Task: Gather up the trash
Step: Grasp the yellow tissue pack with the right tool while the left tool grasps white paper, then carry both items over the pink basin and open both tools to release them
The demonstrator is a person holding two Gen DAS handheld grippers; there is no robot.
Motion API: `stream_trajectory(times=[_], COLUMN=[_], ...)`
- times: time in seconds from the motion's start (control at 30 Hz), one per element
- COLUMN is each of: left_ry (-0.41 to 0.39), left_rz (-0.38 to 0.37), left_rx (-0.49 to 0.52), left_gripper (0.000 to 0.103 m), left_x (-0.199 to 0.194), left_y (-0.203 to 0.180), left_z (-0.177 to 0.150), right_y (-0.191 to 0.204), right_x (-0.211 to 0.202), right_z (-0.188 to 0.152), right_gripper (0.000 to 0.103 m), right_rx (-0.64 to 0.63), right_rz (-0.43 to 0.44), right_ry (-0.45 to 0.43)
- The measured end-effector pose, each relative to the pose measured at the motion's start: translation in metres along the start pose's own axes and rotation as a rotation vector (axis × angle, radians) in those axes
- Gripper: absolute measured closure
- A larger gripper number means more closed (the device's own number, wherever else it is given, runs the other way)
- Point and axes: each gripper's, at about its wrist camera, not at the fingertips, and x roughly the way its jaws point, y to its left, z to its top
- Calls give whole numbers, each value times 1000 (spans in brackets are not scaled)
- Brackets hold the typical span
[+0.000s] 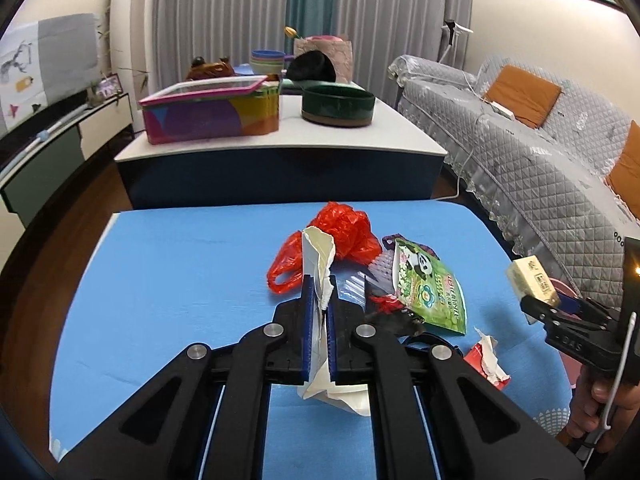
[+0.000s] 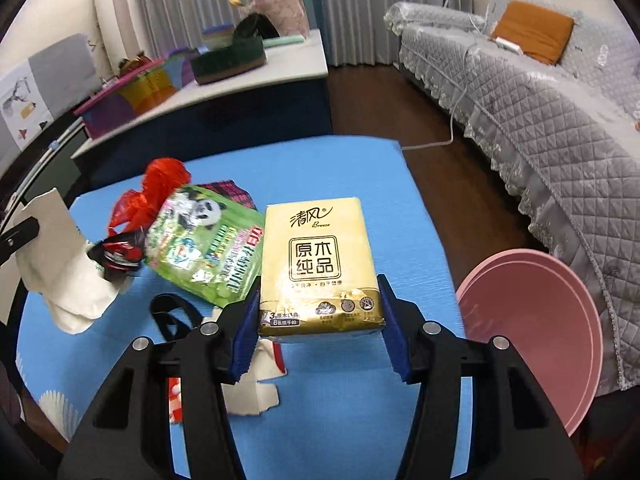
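Tissue pack (image 2: 318, 268) labelled "Breeze" in right gripper (image 2: 320, 320)

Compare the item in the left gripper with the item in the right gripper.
The white torn paper in the left gripper is crumpled, unprinted and floppy; the yellow tissue pack in the right gripper is a neat block, printed and sealed. The paper is pinched thin; the pack fills widely spread jaws. Both are held above the blue table.
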Motion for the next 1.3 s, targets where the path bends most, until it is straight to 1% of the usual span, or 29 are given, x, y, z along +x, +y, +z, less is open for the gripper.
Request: stream_trajectory(times=[0.23, 0.5, 0.83, 1.3], left_ry=[-43, -60, -83, -96], left_rz=[5, -11, -35, -90], left_rx=[-1, 23, 38, 71], left_gripper=[97, 97, 97, 97], left_x=[-18, -23, -24, -17], left_y=[-5, -20, -37, -78], left_z=[4, 3, 4, 8], right_y=[0, -2, -11, -33], right_x=[-29, -47, -54, -60], right_z=[-4, -8, -8, -7], right_gripper=[49, 49, 49, 49], right_rx=[-31, -48, -39, -14], right_rz=[15, 14, -2, -35], right_ry=[-61, -102, -118, -132])
